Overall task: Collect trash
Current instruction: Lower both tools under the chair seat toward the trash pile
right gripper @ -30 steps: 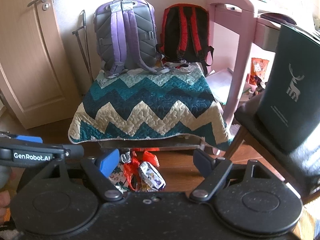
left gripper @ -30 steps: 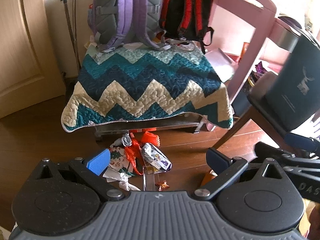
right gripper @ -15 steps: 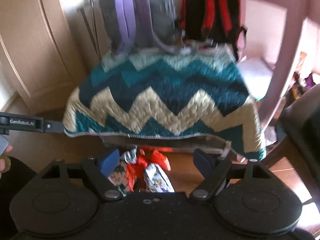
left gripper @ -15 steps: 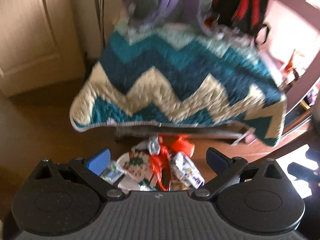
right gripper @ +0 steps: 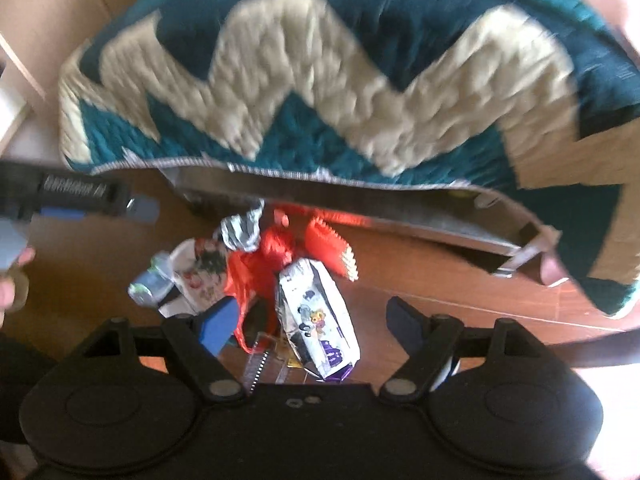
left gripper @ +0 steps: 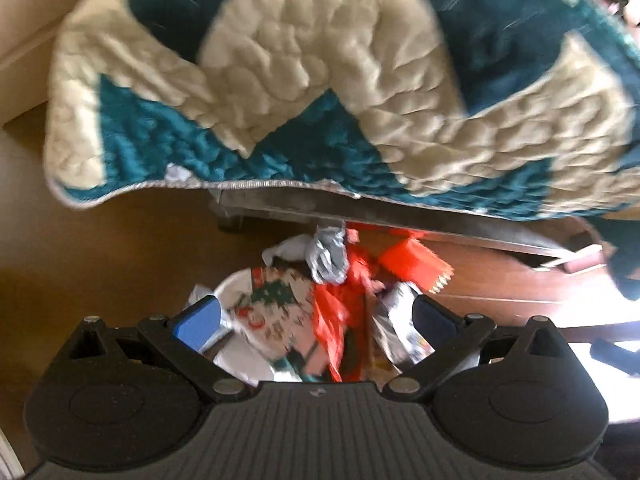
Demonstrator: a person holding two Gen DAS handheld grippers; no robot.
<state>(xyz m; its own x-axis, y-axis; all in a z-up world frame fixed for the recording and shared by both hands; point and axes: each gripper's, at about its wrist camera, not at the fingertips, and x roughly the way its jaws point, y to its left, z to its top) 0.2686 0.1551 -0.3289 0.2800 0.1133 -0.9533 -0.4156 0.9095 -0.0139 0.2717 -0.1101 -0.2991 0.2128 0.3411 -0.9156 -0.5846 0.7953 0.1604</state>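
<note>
A pile of trash lies on the wooden floor in front of a low bench: an orange-red plastic wrapper [left gripper: 336,304] [right gripper: 272,256], a white and purple snack bag [right gripper: 320,316], a silver foil wrapper [left gripper: 326,252] [right gripper: 240,228], a Christmas-print paper [left gripper: 276,304] [right gripper: 200,268] and a crushed clear bottle [right gripper: 150,284]. My left gripper [left gripper: 316,322] is open and empty just above the pile. My right gripper [right gripper: 310,322] is open and empty, with the snack bag between its fingers in view. The left gripper's body shows in the right wrist view [right gripper: 76,196].
A teal and cream zigzag quilt [left gripper: 320,80] [right gripper: 340,80] hangs over the bench edge right above the pile. The bench frame [left gripper: 360,212] and its leg [right gripper: 528,248] stand close behind the trash. A beige door [left gripper: 24,20] is at the left.
Both grippers have moved forward and down toward the trash pile; the backpacks and pink desk have left the views. Both stay open.
</note>
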